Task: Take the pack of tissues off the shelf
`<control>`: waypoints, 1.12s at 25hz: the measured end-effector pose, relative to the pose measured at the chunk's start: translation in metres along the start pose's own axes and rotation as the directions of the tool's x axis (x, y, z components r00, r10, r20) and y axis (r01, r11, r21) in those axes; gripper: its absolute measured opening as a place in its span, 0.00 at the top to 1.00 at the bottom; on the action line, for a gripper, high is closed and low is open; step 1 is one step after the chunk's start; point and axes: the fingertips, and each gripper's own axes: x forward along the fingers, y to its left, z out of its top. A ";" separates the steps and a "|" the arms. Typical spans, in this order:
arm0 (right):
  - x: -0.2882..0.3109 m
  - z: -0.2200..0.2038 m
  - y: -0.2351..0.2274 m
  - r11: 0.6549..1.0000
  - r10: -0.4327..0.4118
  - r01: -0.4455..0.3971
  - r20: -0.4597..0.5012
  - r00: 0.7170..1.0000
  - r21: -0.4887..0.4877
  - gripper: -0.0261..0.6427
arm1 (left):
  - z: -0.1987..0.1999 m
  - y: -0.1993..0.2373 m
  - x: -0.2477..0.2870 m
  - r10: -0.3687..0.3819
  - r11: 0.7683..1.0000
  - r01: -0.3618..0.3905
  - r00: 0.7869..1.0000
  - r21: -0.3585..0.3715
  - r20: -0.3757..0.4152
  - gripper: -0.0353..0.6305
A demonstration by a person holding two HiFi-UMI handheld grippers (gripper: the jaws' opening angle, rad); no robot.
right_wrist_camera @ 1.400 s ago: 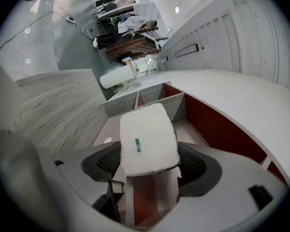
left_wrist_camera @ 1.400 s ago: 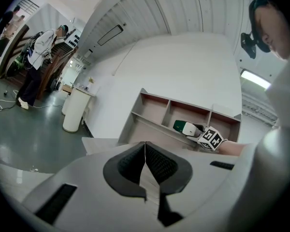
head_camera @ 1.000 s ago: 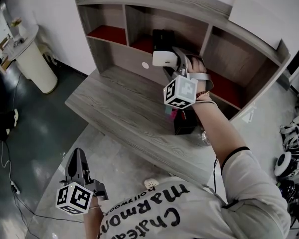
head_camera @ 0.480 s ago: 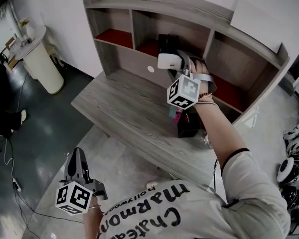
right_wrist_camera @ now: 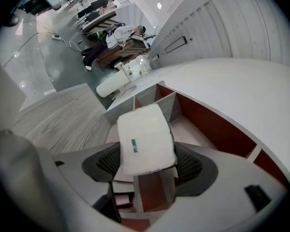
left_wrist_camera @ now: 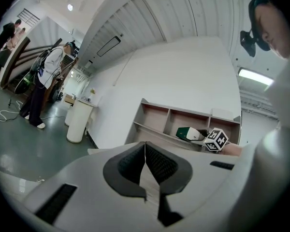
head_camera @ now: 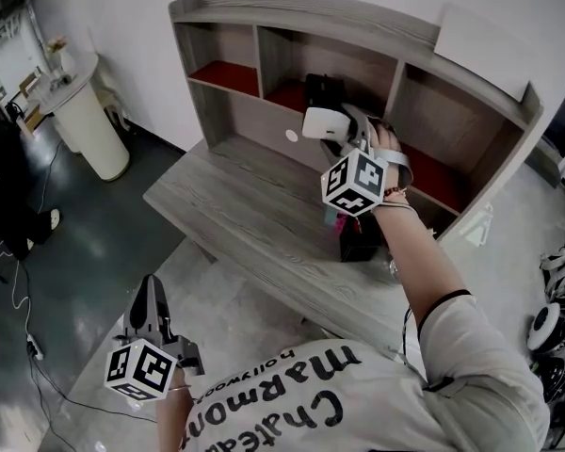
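Right gripper view: your right gripper (right_wrist_camera: 151,164) clamps the pack of tissues (right_wrist_camera: 145,135), its lower end hidden between jaws, before the shelf (right_wrist_camera: 210,127), above the bench (right_wrist_camera: 63,117). Left gripper (left_wrist_camera: 145,148): jaws together, empty.

The head view is bright and evenly lit, with only soft shadows. The dark floor (head_camera: 75,252) is shiny and shows pale spots of light. The insides of the shelf (head_camera: 358,19) are dimmer. Both gripper views are round with black corners, and straight lines bend near the edges. In the left gripper view a ceiling lamp (left_wrist_camera: 254,76) glows. In the right gripper view the pack of tissues (right_wrist_camera: 145,137) looks very white, almost washed out.
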 end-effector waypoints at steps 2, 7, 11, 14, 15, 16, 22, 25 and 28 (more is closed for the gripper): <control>-0.007 0.003 0.001 0.999 -0.008 0.007 0.007 1.000 0.042 0.46 | 0.001 -0.003 -0.001 -0.013 1.000 0.013 1.000 -0.001 0.000 0.92; -0.027 0.010 0.006 0.993 -0.018 0.016 0.019 1.000 0.118 0.46 | 0.002 -0.010 -0.005 -0.041 0.999 0.040 0.999 -0.003 -0.007 0.92; -0.043 0.013 0.007 0.983 -0.024 0.019 0.028 0.999 0.183 0.46 | 0.003 -0.018 -0.009 -0.054 0.999 0.054 0.998 0.003 -0.011 0.92; -0.054 0.014 0.007 0.974 -0.024 0.014 0.039 0.999 0.226 0.46 | 0.001 -0.020 -0.013 -0.057 0.998 0.057 0.998 0.006 -0.016 0.92; -0.057 0.016 0.007 0.971 -0.023 0.012 0.043 0.999 0.241 0.46 | 0.001 -0.020 -0.014 -0.059 0.998 0.059 0.998 0.007 -0.016 0.92; -0.060 0.017 0.007 0.967 -0.023 0.010 0.048 0.999 0.256 0.46 | 0.001 -0.020 -0.014 -0.059 0.998 0.060 0.998 0.009 -0.016 0.92; -0.082 0.018 0.007 0.921 -0.024 -0.010 0.082 0.996 0.388 0.46 | 0.000 -0.026 -0.023 -0.069 0.998 0.069 0.998 0.010 -0.007 0.92; -0.089 0.018 0.015 0.887 0.014 -0.059 0.101 0.995 0.458 0.47 | -0.001 -0.028 -0.028 -0.072 0.997 0.072 0.997 0.010 -0.004 0.92; -0.096 0.017 0.022 0.855 0.018 -0.071 0.106 0.994 0.513 0.48 | -0.002 -0.029 -0.035 -0.074 0.997 0.074 0.997 0.009 -0.006 0.92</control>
